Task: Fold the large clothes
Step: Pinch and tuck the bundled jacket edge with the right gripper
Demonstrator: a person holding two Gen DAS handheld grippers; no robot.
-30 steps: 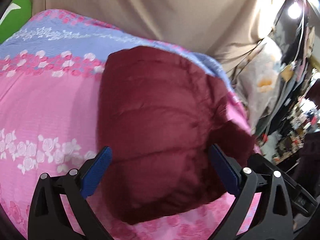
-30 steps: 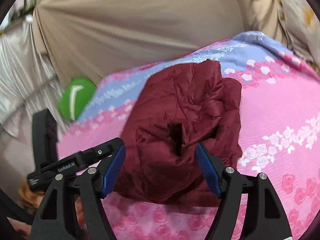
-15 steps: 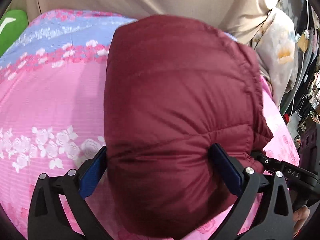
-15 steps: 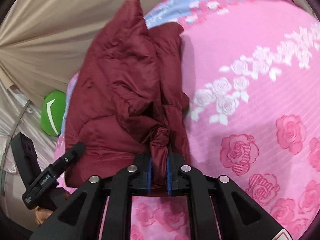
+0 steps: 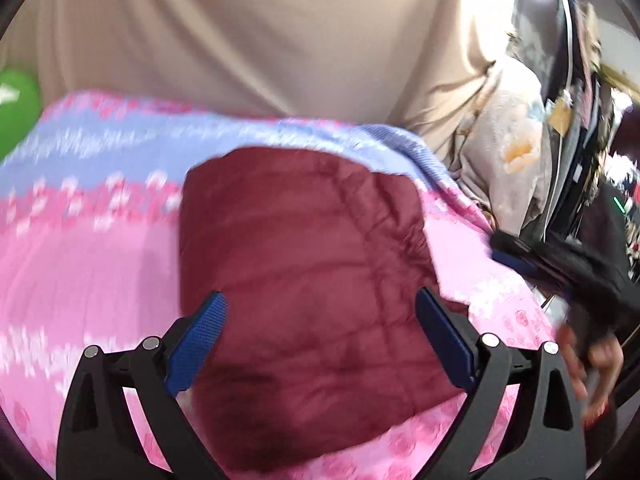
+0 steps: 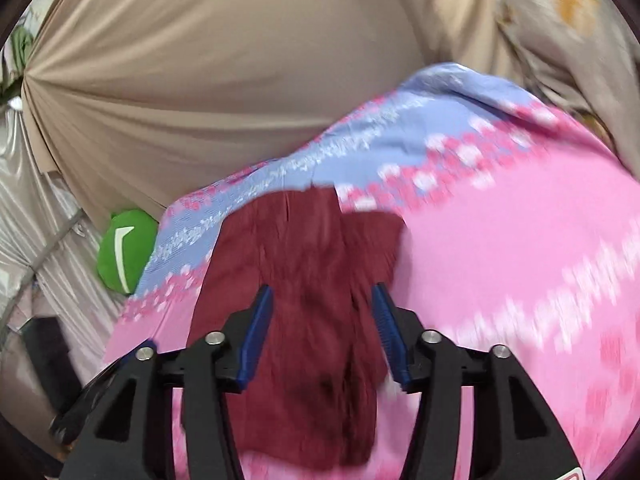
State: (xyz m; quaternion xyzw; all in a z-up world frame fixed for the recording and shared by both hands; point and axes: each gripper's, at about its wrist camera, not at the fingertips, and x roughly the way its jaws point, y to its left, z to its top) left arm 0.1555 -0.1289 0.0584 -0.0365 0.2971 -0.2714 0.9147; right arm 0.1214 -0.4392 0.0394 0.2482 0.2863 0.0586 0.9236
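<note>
Left wrist view: we are holding the left tool (image 5: 320,340) over a folded maroon puffer jacket (image 5: 304,304) that is lying on a pink and lilac floral bedspread (image 5: 80,248). Its blue pads (image 5: 196,344) are standing wide apart, either side of the jacket's near end as seen from here, and the blur is keeping us from saying whether they are touching the fabric; having just eased in slightly, they are not clamping it. At the right edge the other tool (image 5: 516,260) is showing as a dark blurred shape, with a hand (image 5: 592,364) gripping its handle. A beige curtain (image 5: 260,40) is hanging behind the bed, and a green cushion (image 5: 16,108) is peeking in at the left.

Right wrist view: we are pointing the right tool (image 6: 322,332) at the same jacket (image 6: 304,280), which is lying in a long rumpled bundle on the bedspread (image 6: 500,248), toward its left side. The jaws have just been opening and are standing partway apart, with the jacket seen between the pads (image 6: 256,332) but not pinched. The green cushion (image 6: 124,248) is sitting beside the bed's far left corner, under the curtain (image 6: 220,80).
</note>
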